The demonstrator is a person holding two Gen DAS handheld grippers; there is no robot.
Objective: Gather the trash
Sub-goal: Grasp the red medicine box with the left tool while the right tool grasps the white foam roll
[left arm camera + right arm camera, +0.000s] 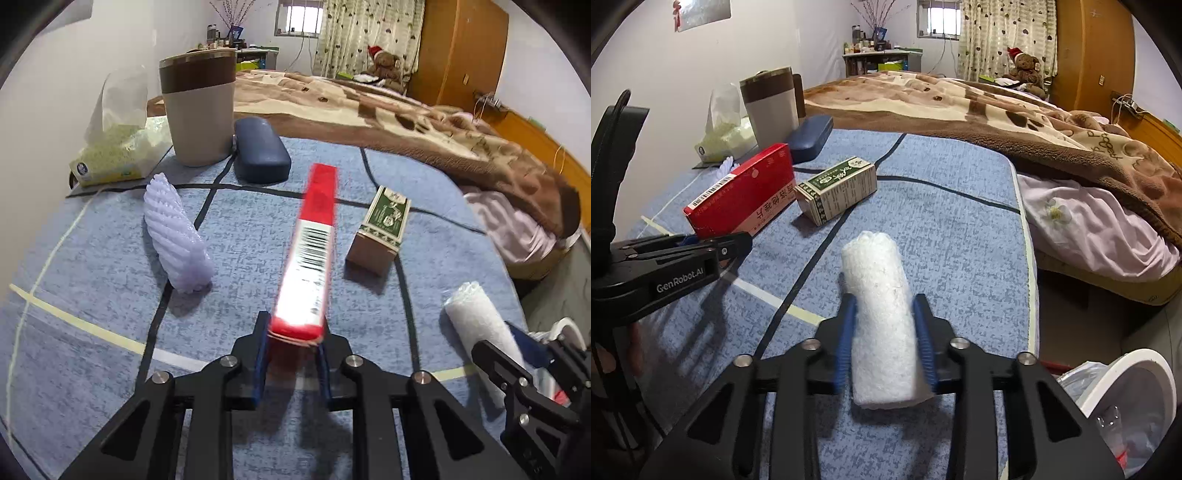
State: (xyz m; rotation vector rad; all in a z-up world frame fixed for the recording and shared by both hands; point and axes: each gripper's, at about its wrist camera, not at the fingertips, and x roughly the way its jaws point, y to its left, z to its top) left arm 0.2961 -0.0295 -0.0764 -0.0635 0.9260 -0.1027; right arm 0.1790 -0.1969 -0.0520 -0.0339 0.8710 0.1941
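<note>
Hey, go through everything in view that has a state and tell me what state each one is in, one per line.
left gripper: shut on the red box
red box: gripped at its near end
right gripper: shut on the white foam roll
white foam roll: held between the jaws
green box: lying on its side
purple foam net: lying loose
glasses case: closed
tumbler: upright
trash bin: open, bag-lined

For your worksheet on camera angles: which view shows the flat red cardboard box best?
The right wrist view: the flat red cardboard box shows its broad printed face and barcode. The left wrist view shows only its blurred narrow edge, end-on, clamped in the left gripper.
</note>
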